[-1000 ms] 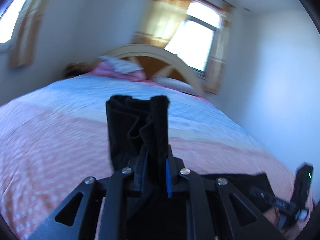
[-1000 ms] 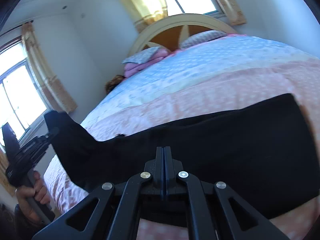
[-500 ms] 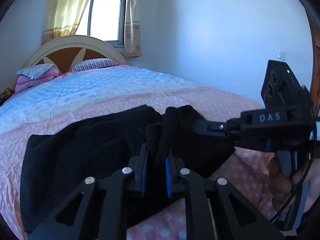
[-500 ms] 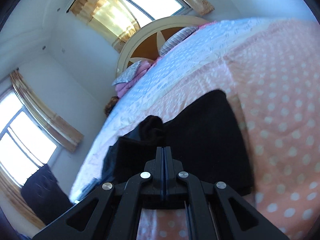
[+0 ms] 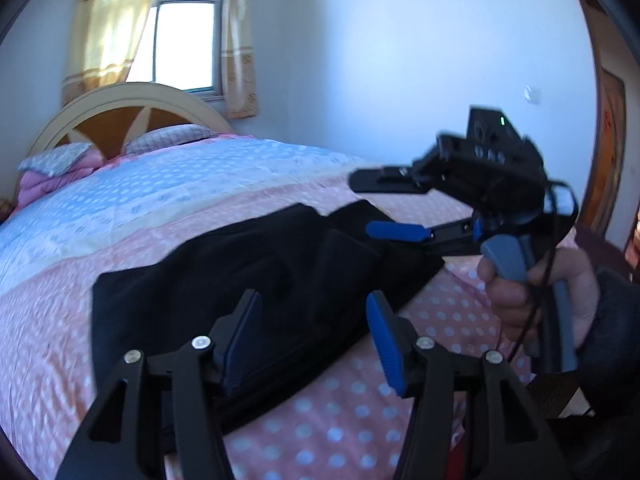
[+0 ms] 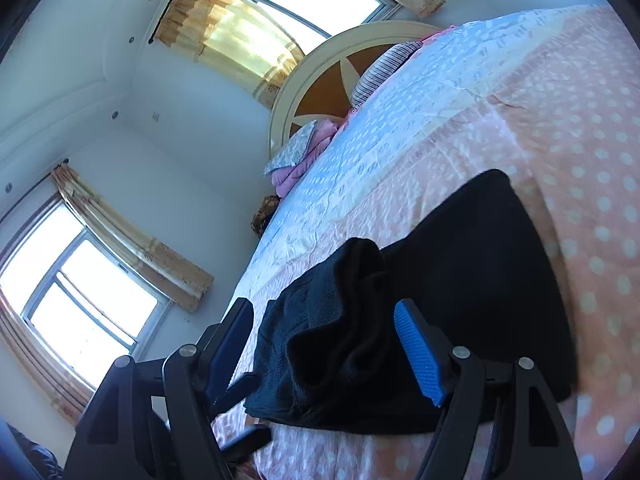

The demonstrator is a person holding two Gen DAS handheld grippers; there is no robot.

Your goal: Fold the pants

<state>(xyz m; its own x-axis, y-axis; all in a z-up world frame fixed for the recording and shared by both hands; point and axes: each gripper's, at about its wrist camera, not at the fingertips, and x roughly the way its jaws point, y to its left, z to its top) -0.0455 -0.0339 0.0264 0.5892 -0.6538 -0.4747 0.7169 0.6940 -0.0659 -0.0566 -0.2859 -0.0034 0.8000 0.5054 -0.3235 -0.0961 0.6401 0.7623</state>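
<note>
**Both grippers let go over a folded bundle**

Most of each view is the bed point(image 5: 280, 168), its pink and blue dotted cover spread flat, a broad soft surface that suits laying cloth out. Near its foot edge lie the pants point(image 5: 248, 280), black and doubled over on themselves into a compact rectangle, one end bunched into a raised hump where the top layer sits loosely on the layer beneath. That hump suggests the fold is laid but not yet smoothed.

Above the near edge of the pants hangs the left gripper point(image 5: 316, 336), its blue-padded jaws spread wide with nothing between them, cloth showing through the gap. To its right the right gripper point(image 5: 396, 208), held in a hand point(image 5: 540, 288), points across the far end of the pants, jaws likewise parted and empty. Seen from its own camera, the right gripper point(image 6: 328, 344) straddles the hump without pinching it. Judging by this, a fold is just set down.
</note>
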